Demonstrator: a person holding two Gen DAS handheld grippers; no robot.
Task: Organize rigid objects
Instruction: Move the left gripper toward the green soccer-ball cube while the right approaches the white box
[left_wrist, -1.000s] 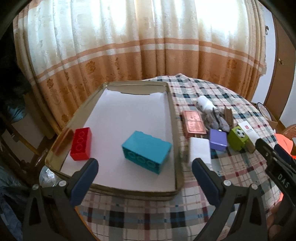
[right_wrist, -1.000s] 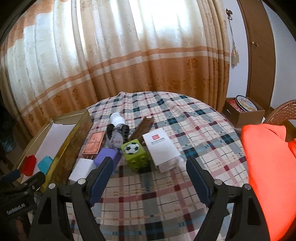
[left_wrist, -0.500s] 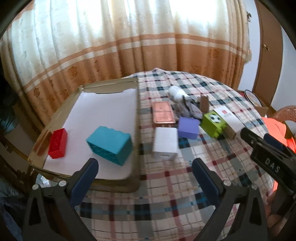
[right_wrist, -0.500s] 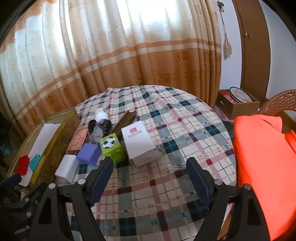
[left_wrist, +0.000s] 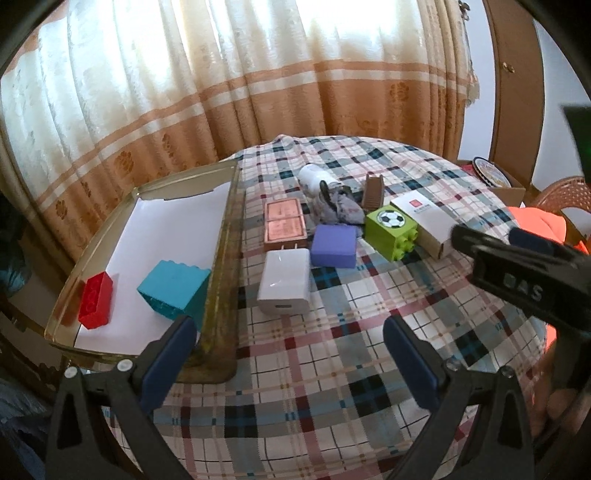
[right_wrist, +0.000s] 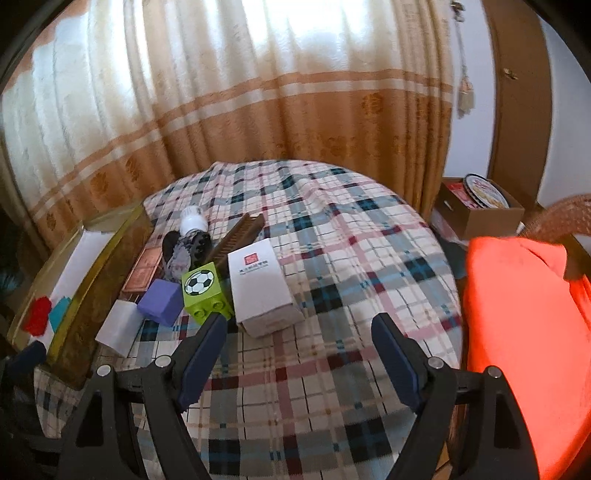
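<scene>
**Both tools released above the plaid bench**

The left tool (left_wrist: 288, 336) and right tool (right_wrist: 297, 332) hung spread wide, grasping nothing. In the gold tray (left_wrist: 221, 258) lay a red brick (left_wrist: 95, 300) and a teal block (left_wrist: 173, 293). Just beside it on the bench (left_wrist: 332, 369) sat a white charger (left_wrist: 283, 280), purple box (left_wrist: 333, 246) and green football block (left_wrist: 391, 227).

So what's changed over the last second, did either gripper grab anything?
No grab. The left gripper swung right, from over the tray toward the white charger. The right gripper shifted only slightly. Both are open and empty; no object moved.
</scene>
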